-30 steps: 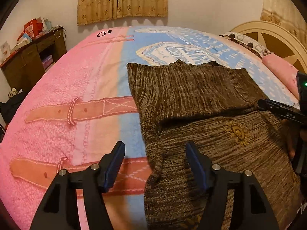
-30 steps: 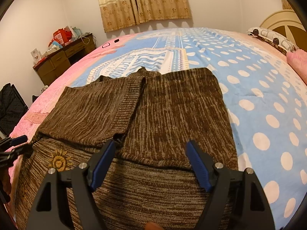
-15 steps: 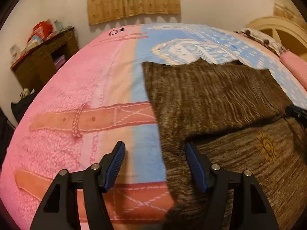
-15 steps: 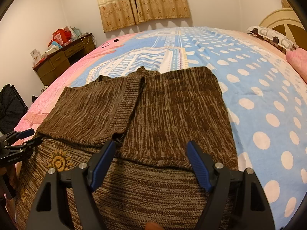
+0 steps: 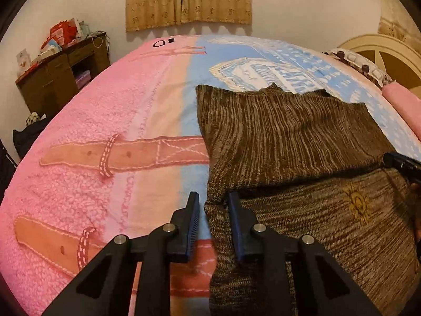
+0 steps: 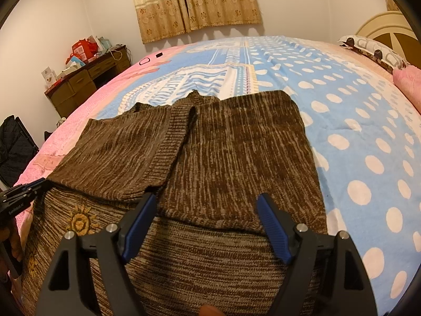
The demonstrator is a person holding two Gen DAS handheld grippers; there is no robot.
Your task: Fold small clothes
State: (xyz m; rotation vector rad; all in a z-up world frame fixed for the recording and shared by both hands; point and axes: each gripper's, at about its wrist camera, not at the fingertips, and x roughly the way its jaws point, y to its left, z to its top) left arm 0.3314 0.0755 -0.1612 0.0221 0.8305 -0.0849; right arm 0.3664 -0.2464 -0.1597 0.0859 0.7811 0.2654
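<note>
Though nearly closed, left gripper hides its contact with sweater.

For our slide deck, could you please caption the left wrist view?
Left gripper, jaws narrowed around the left edge of a brown knit sweater with both sleeves folded in, on a pink and blue bedspread.

The sweater is coarse brown marled knit, ribbed along one edge. The blanket is fluffy, nubbly pink fleece; the sheet smooth matt cloth. Each claw is matt black plastic with ridged blue pads and shiny metal screws.
</note>
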